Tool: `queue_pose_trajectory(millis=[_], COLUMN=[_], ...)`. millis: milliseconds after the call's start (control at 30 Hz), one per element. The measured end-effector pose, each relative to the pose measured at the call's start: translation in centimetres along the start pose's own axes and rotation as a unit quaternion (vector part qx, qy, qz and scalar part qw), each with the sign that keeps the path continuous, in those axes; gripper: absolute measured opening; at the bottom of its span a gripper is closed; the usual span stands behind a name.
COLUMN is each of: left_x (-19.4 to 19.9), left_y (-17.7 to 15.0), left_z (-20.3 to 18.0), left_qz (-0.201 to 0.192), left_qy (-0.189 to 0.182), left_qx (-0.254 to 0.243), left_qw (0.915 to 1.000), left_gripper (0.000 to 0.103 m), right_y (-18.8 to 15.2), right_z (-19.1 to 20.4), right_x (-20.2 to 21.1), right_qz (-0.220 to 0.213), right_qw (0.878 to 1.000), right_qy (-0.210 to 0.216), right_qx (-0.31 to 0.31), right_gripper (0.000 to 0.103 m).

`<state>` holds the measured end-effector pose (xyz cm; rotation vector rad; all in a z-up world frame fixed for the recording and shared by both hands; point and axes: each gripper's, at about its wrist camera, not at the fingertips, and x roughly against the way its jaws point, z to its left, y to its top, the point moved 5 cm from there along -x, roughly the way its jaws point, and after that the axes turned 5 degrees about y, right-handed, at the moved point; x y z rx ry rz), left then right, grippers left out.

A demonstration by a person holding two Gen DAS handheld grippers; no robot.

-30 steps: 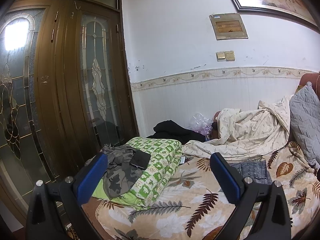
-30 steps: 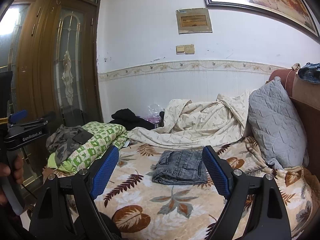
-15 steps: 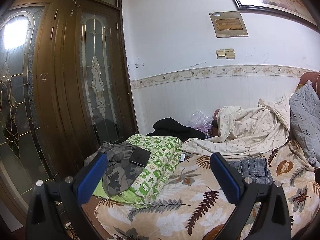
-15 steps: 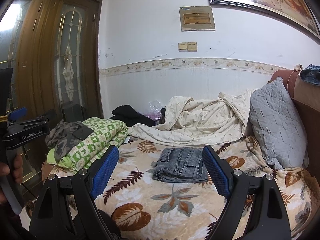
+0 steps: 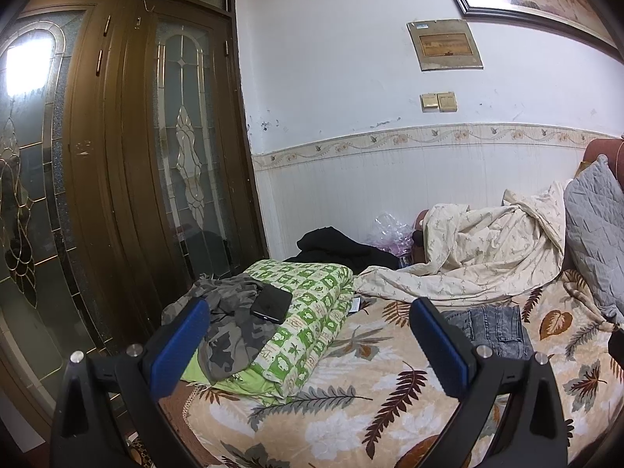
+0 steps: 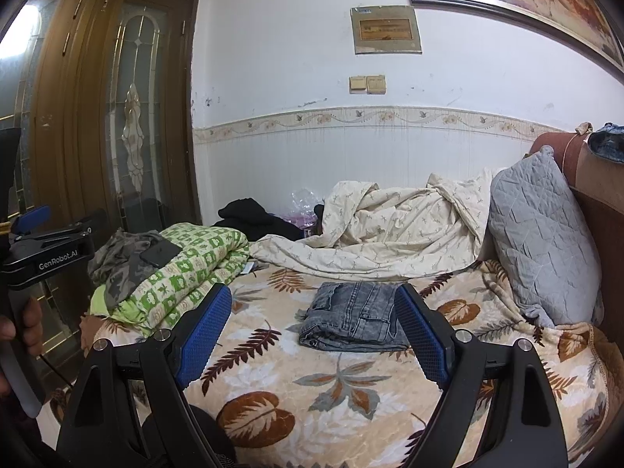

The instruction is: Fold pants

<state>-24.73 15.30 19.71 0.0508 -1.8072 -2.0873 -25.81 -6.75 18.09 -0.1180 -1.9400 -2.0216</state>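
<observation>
A pair of grey-blue denim pants (image 6: 355, 318) lies folded into a compact rectangle on the leaf-print blanket (image 6: 312, 390) of the bed; it also shows in the left wrist view (image 5: 493, 325). My right gripper (image 6: 314, 329) is open and empty, held above the bed's near side, short of the pants. My left gripper (image 5: 306, 341) is open and empty, further left, and its body shows in the right wrist view (image 6: 46, 251). Neither gripper touches the pants.
A folded green-check quilt (image 6: 187, 273) with a camouflage garment (image 5: 230, 323) and a black phone (image 5: 272, 304) lies at the left. A crumpled cream duvet (image 6: 390, 230), grey pillow (image 6: 542, 249), black clothes (image 5: 331, 247) and wooden glass doors (image 5: 117, 179) surround the bed.
Both views have shifted slightly, as if the grippers rose or tilted down a little. The pants have not moved. Both grippers stay open.
</observation>
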Motion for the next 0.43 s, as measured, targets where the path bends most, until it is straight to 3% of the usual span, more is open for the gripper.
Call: queue_pose_trajectory(millis=[200,433], left_x=[-0.8,-1.9], left_y=[-0.3,-0.9], left_z=[-0.6,-4.3], left_qz=[0.007,0.011], left_qy=[-0.009,-0.065], left_qx=[0.001,-0.008], left_qw=[0.9999,0.9978], left_gripper=[0.103,0.103], right_y=[-0.5,-1.8], right_z=[-0.1,-2.1], right_x=[-1.1,-4.1], right_qz=[0.011,0.038], right_qw=[1.0,0.999], right_qy=[0.0,-0.009], right_qx=[0.0,-0.021], right_gripper=[0.086,0.086])
